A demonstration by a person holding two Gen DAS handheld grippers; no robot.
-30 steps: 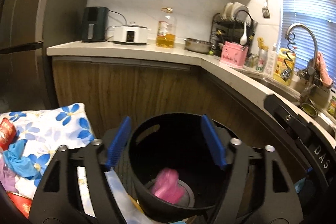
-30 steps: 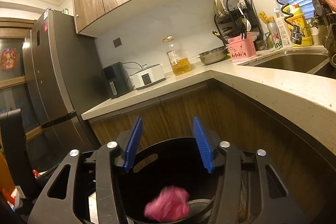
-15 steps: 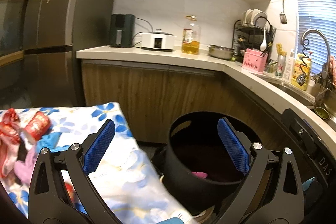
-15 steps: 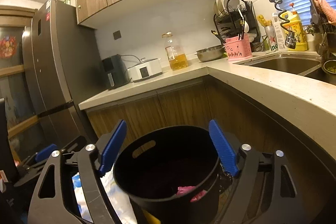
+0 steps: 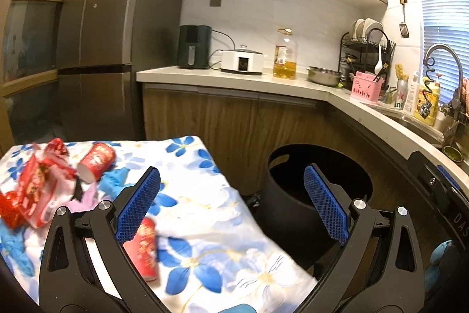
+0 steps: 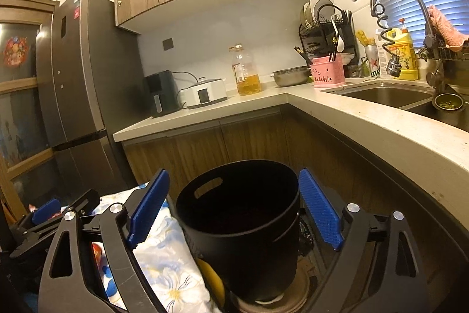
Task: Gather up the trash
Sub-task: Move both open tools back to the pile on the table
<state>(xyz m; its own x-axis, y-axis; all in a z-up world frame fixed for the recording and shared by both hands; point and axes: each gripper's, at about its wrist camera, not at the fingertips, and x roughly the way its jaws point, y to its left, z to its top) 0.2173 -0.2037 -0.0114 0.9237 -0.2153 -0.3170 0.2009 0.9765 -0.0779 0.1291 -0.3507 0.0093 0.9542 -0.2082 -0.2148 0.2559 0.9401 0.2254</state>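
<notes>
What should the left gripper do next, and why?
Probably lower the open, empty left gripper onto the red printed can lying on the blue-flowered white cloth just under its left pad; litter remains there, and the black round bin stands alongside.

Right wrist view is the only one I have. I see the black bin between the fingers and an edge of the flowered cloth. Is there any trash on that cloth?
Observer: Yes. In the left wrist view a red cup lies on its side on the flowered cloth, toward its far left.
Operator: Only this one?
Observer: No. Crumpled red wrappers lie to the left of it, and a second red cup lies nearer, partly behind the gripper's left finger.
Operator: Does the left hand-held gripper hold something?
Observer: No. The left hand-held gripper is open, with nothing between its pads.
</notes>
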